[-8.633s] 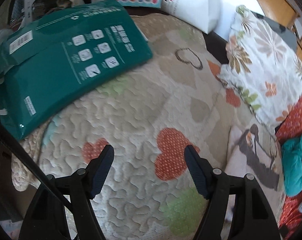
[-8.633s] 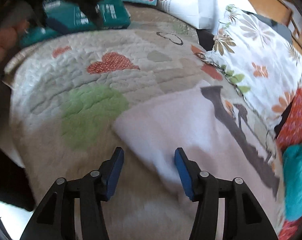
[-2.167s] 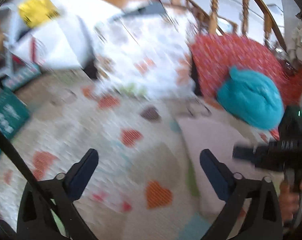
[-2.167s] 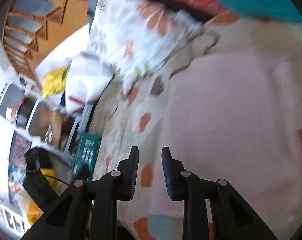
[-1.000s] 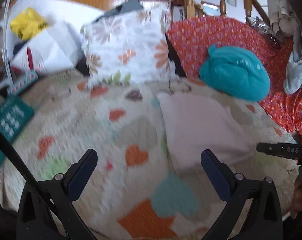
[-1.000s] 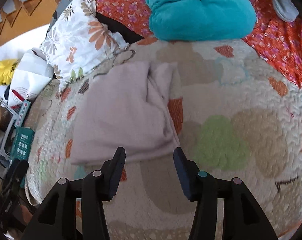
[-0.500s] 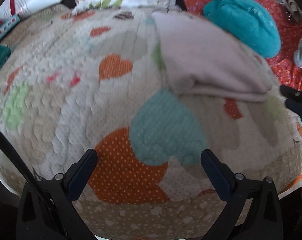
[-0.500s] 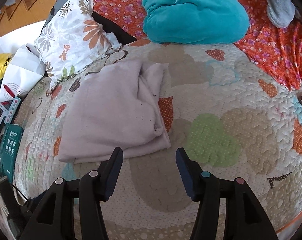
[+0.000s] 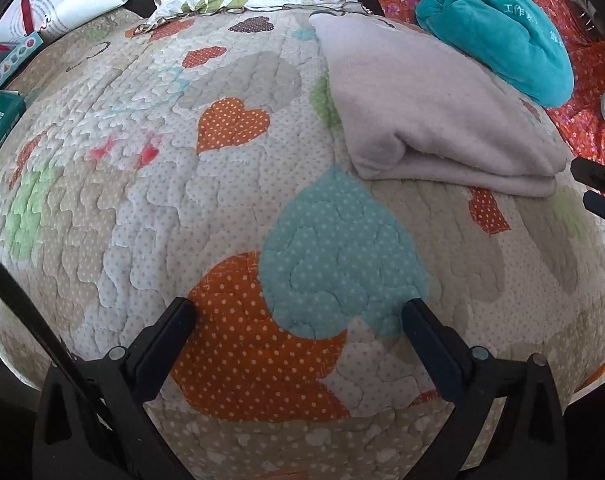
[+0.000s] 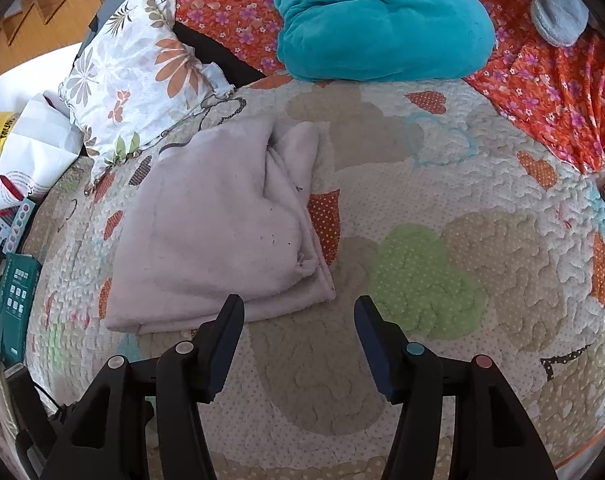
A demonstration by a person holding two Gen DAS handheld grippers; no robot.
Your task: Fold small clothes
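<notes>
Lying folded on the heart-patterned quilt (image 10: pixel 442 360), the pale lilac fleece garment (image 10: pixel 218 240) sits just ahead of your right tool (image 10: pixel 298 312) and a little to its left; its near hem almost touches the left finger of that tool, while the near right corner falls roughly between the two fingers. Its long axis runs away from you and slightly to the right, toward the floral pillow (image 10: pixel 142 68) and the teal plush bundle (image 10: pixel 382 20) beyond. Layers are stacked along the right edge, where a rumpled flap overlaps; what kind of garment it is you probably cannot tell from here.

Your right tool is spread wide and holds nothing, hovering above the quilt. Your left tool (image 9: pixel 298 320) is also spread wide and empty, and from it the garment (image 9: pixel 434 112) lies well ahead and off to the right, with bare quilt (image 9: pixel 142 220) between.

So the right tool is clearly the nearer one. If another fold is wanted, the near right corner looks like the natural grip, and the left tool would have to travel rightward across the quilt to reach the near left corner.
</notes>
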